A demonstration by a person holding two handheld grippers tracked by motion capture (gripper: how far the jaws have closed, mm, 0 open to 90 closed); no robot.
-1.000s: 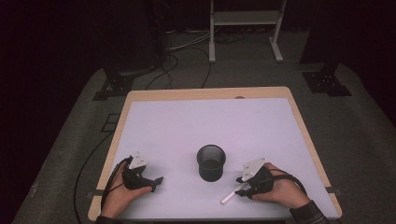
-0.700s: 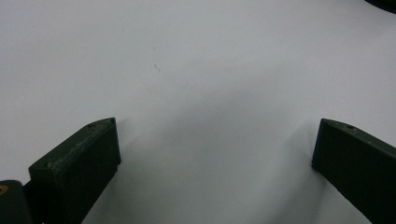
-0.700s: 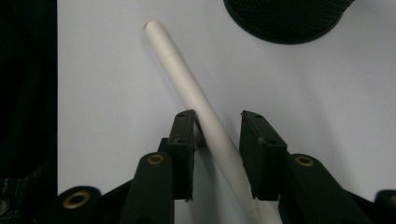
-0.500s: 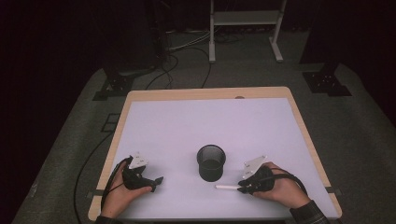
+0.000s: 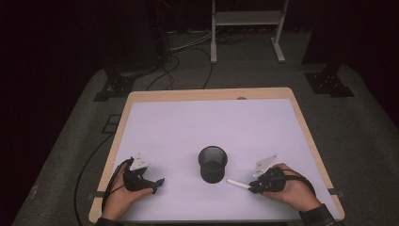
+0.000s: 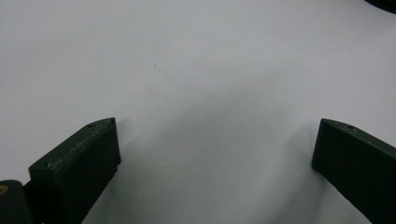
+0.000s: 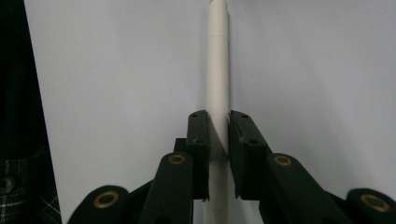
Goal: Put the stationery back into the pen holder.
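A white pen (image 5: pixel 238 184) sticks out to the left from my right gripper (image 5: pixel 254 187), near the table's front right. In the right gripper view the two jaws have just been closing, and the gripper (image 7: pixel 218 126) is shut on the pen (image 7: pixel 218 70), which runs straight up between the pads over the white surface. A black mesh cup (image 5: pixel 212 164) stands upright just left of the pen's tip. My left gripper (image 5: pixel 157 183) rests at the front left, pointing right. Its jaws (image 6: pixel 217 123) stand wide open over bare table with nothing between them.
The white table top (image 5: pixel 207 122) has a wooden rim and stretches far behind the cup. A bit of the black cup (image 6: pixel 380 2) shows at the top right corner of the left gripper view. A plaid sleeve (image 7: pixel 18 196) lies beside the right gripper. Dark floor and cables surround the table.
The right gripper's jaws have closed on the pen. The pen has swung from slanting down-left to pointing left toward the cup. The left hand has stayed still.
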